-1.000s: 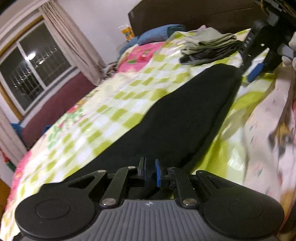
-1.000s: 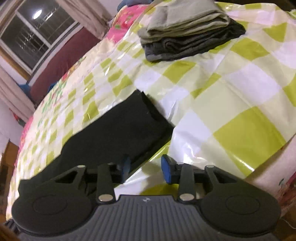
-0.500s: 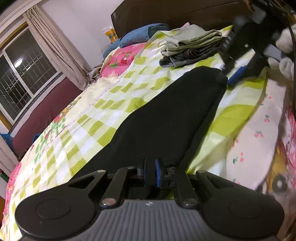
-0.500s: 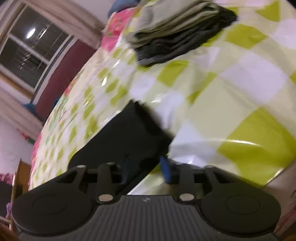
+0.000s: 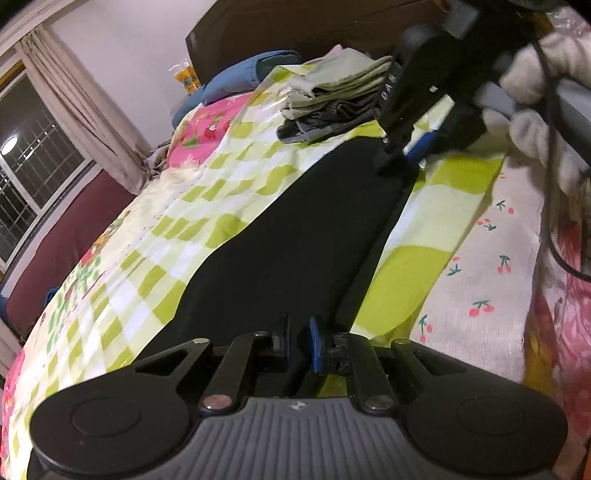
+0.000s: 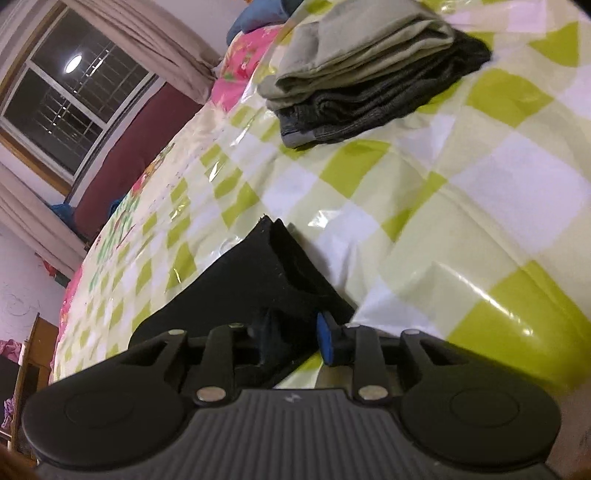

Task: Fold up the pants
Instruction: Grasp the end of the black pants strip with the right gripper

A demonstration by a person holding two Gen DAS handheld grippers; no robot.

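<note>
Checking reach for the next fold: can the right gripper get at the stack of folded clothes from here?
Probably yes: only bare checked sheet lies between the right gripper and the stack of folded clothes, but its fingers straddle the black pants.

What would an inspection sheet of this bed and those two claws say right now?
Surface: bed under a glossy green-and-white checked cover.
Job's things: black pants lying long and flat on the cover.
Clutter: stack of folded clothes, olive on dark grey, beyond the pants; blue pillow; cherry-print cloth.
Grippers: left claw shut on the near end of the pants; right claw at the far end, fabric between its fingers, a gap still showing.
Cables: a black cable by the gloved hand.
Surroundings: window dark, with curtains; dark headboard.
</note>
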